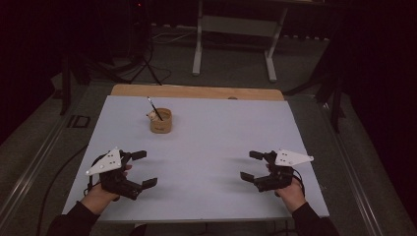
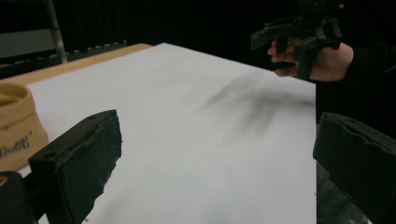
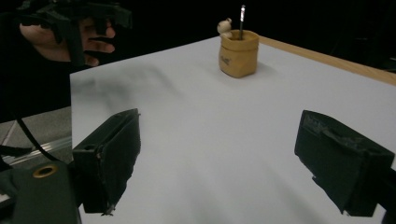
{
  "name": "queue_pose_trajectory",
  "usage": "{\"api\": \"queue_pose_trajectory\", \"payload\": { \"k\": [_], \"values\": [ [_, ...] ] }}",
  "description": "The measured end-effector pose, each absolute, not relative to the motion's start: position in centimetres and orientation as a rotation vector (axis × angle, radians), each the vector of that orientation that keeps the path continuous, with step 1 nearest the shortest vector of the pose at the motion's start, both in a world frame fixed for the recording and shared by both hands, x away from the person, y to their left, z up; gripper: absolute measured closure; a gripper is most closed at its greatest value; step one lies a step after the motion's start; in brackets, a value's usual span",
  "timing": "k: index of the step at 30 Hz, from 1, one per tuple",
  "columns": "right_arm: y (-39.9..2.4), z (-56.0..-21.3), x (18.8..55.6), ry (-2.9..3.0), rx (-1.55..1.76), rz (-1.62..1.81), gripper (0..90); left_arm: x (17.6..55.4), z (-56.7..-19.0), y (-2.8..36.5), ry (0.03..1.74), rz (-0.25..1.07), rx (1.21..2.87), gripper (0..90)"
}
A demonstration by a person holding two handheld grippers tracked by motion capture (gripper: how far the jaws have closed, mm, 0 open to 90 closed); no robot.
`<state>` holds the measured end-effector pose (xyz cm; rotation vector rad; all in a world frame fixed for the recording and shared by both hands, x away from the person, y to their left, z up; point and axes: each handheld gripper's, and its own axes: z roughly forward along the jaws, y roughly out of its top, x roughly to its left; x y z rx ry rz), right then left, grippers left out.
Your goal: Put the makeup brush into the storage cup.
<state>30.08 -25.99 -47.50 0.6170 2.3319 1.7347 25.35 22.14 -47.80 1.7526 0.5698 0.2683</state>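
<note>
White-topped table, tan cup standing near far edge

Dim room, grey carpet floor, white-topped bench with wooden far edge, pale desk frame far behind, dark tripod far left

- The small tan fabric pouch is cut off by the left edge of the left gripper view; its dark printed lettering is too blurred to read.
- The thin dark stick standing in the pouch has its lower end hidden inside.
- The pale rounded object beside the stick is too small to identify.
</note>
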Motion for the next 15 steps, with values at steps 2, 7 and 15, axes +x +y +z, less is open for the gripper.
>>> {"api": "queue_pose_trajectory", "payload": {
  "k": [2, 7, 15],
  "values": [
    [-26.4, -47.8, 30.0, 2.327, 0.626, 1.741, 13.9, 25.2, -48.2, 22.3, 0.574, 0.273, 1.767, 1.5],
    [-26.8, -48.5, 29.9, 2.335, 0.638, 1.707, 14.1, 25.0, -49.0, 22.7, 0.574, 0.3, 1.742, 1.5],
    [-26.8, -49.2, 30.0, 2.377, 0.627, 1.687, 14.2, 24.4, -50.5, 23.2, 0.582, 0.28, 1.731, 1.5]
  ]
}}
